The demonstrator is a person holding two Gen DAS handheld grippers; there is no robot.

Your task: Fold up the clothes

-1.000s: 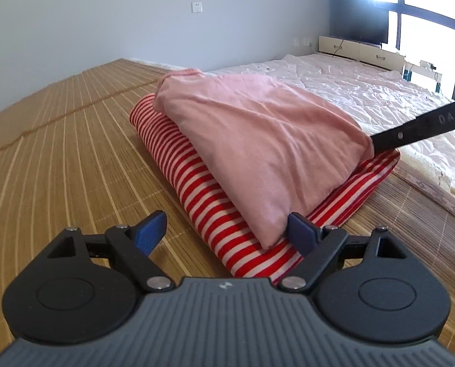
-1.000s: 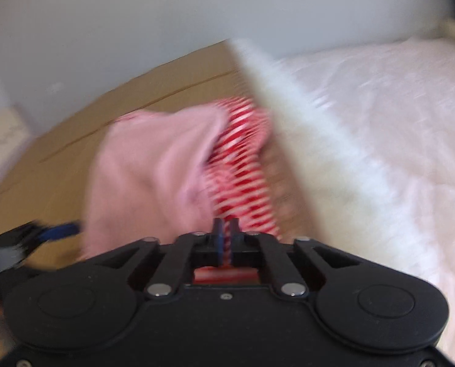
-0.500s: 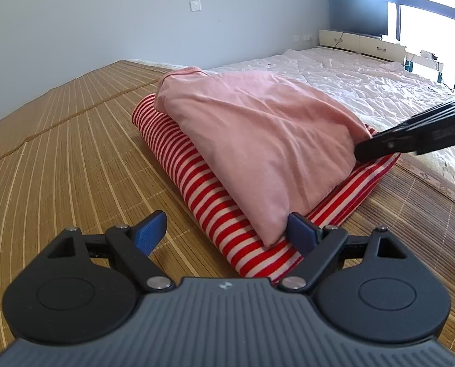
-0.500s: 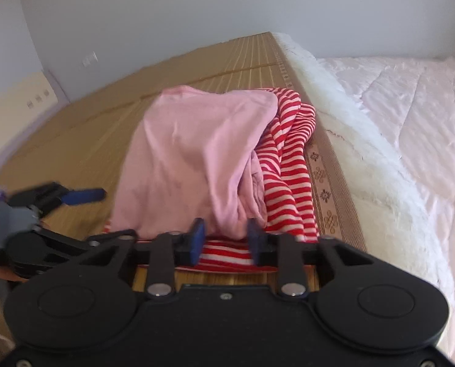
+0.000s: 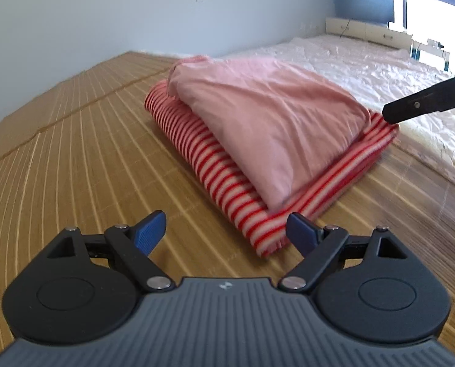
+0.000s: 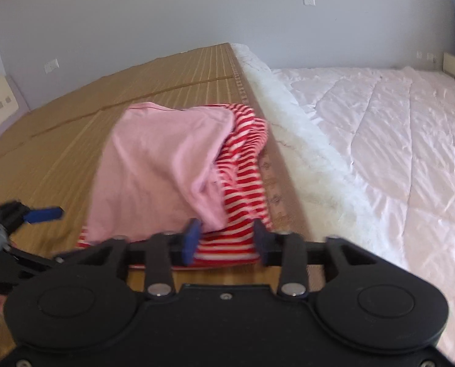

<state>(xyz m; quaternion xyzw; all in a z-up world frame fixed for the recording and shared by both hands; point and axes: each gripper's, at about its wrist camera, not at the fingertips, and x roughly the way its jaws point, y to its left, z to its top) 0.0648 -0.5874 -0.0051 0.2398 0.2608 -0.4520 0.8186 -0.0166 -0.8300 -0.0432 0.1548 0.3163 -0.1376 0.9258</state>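
On the bamboo mat (image 5: 74, 159), the left gripper (image 5: 226, 229) is held with jaws spread wide, nothing between them. Just ahead, a folded pink garment (image 5: 267, 116) lies on a folded red-striped garment (image 5: 215, 180). At the stack's right end, the right gripper (image 6: 224, 238) is opening; striped cloth is seen between its pads, unpinched.

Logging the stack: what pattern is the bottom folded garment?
Red and white stripes, clearest in the left wrist view.
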